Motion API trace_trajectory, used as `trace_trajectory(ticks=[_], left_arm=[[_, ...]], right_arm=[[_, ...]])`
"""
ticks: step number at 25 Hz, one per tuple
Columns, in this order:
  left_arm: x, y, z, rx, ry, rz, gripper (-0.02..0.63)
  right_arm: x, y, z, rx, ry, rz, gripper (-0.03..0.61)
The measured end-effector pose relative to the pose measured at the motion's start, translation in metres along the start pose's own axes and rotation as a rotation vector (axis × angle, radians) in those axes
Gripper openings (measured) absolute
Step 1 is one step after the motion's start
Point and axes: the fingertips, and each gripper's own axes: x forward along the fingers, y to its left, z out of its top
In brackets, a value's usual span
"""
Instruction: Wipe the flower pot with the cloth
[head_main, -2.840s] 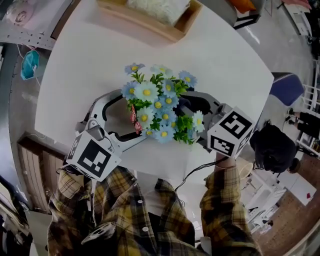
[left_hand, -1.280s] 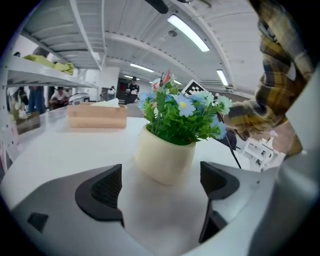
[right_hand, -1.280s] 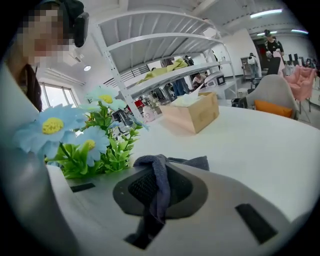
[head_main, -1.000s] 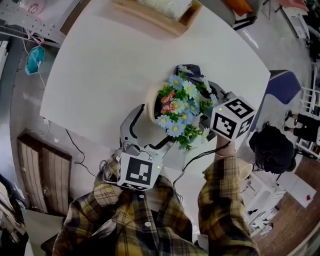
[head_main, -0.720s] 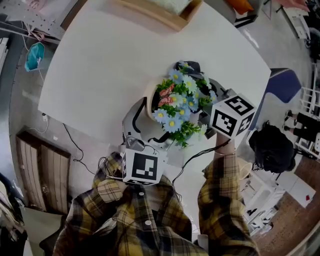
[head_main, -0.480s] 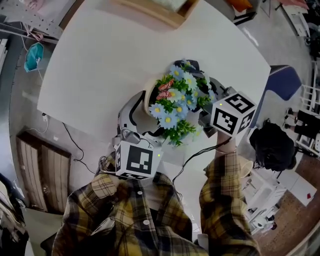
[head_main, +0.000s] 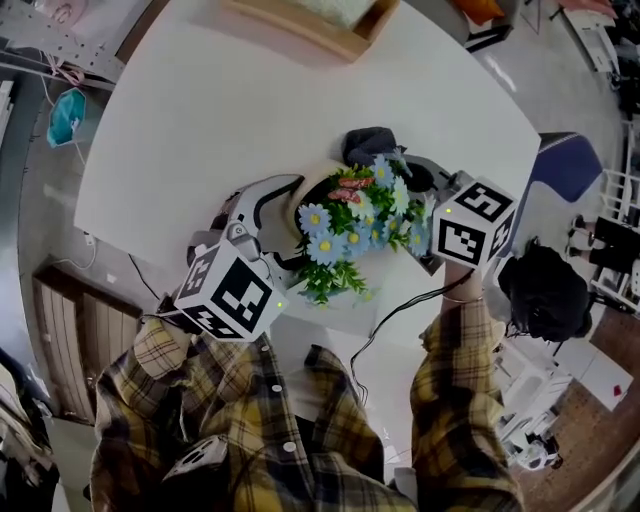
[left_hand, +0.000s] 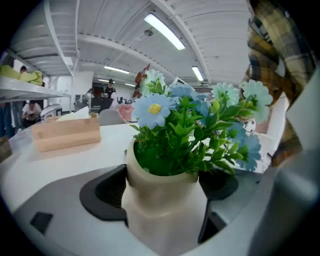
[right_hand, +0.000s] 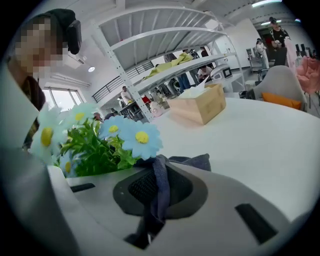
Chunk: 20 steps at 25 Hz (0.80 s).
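On the left, the left gripper (head_main: 285, 225) is clamped on the cream flower pot (left_hand: 161, 202), one jaw pressed to each side of its wall. The pot is held over the near part of the white table (head_main: 190, 120), close in front of the person; whether its base rests on the table cannot be told, since the base is hidden by the jaws.

The pot's long axis runs from base to mouth. The mouth is turned upward and, as judged from the head view, leaned somewhat toward the person, so the blue and white flowers (head_main: 345, 230) spill over the near rim.

Further right, a dark cloth (head_main: 368, 143) is bunched against the far side of the pot, touching it or just beside it. It is pinched tight in the closed jaws of the right gripper (right_hand: 156, 197) (a fold hangs down between them).

The wiping is judged to be under way at the far wall. No mark on the pot shows how much has been covered, so the near side and the rest of the wall are taken as left to do.
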Motion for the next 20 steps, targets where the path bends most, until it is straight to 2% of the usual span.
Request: trace_trajectory(ticks=[3, 10, 20], left_arm=[[-0.004, -0.003, -0.002, 0.074, 0.036, -0.125, 0.469], [-0.013, 0.0, -0.009, 0.217, 0.107, -0.349, 0.469], [-0.011, -0.002, -0.011, 0.341, 0.169, -0.55, 0.469]], right_arm=[[0.002, 0.006, -0.001, -0.007, 0.038, 0.061, 0.015], [0.011, 0.014, -0.003, -0.013, 0.109, 0.2, 0.015], [0.028, 0.023, 0.006, -0.024, 0.157, 0.314, 0.015]])
